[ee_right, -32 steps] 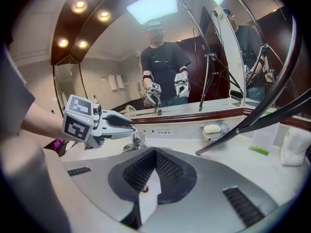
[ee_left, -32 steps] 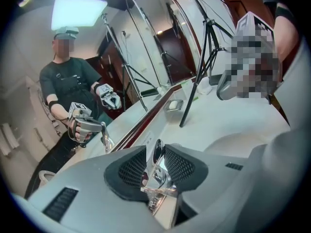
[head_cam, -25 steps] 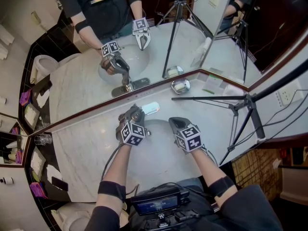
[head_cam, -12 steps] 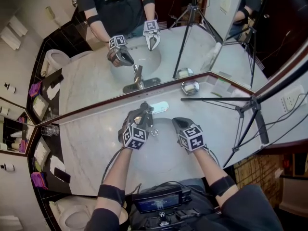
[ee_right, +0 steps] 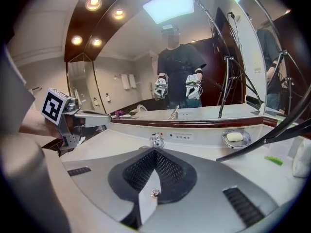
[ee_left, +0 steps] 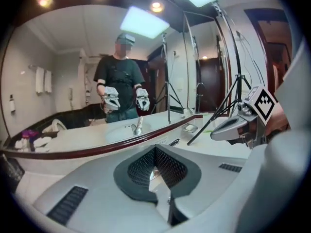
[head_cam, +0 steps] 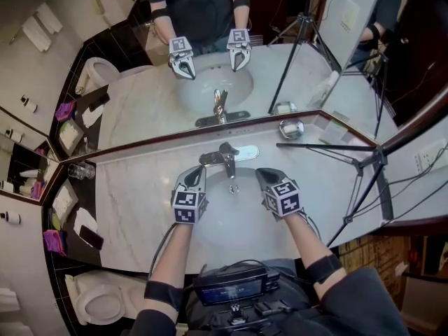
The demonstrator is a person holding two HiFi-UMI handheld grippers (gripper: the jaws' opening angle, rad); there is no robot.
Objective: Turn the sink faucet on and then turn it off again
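The chrome faucet (head_cam: 225,157) stands at the back rim of the white sink basin (head_cam: 241,222), its handle pointing left. I see no water running from it. My left gripper (head_cam: 197,173) hovers over the basin's left side, just short of the faucet, shut with nothing in it. My right gripper (head_cam: 261,176) hangs level with it over the right side, also shut and empty. In the right gripper view the faucet (ee_right: 156,141) shows just past the shut jaws (ee_right: 155,154), with the left gripper (ee_right: 82,118) off to the side. The left gripper view shows its shut jaws (ee_left: 156,152) and the right gripper (ee_left: 238,126).
A large mirror (head_cam: 210,75) backs the marble counter (head_cam: 133,215). A black tripod (head_cam: 364,156) stands across the counter's right part, and a soap dish (head_cam: 290,128) sits at the back. At the far left stands a glass (head_cam: 80,171). A toilet (head_cam: 98,303) is below left.
My left gripper has come off the faucet handle, drawn back toward me over the basin and shut its jaws. The right gripper has shifted only slightly.
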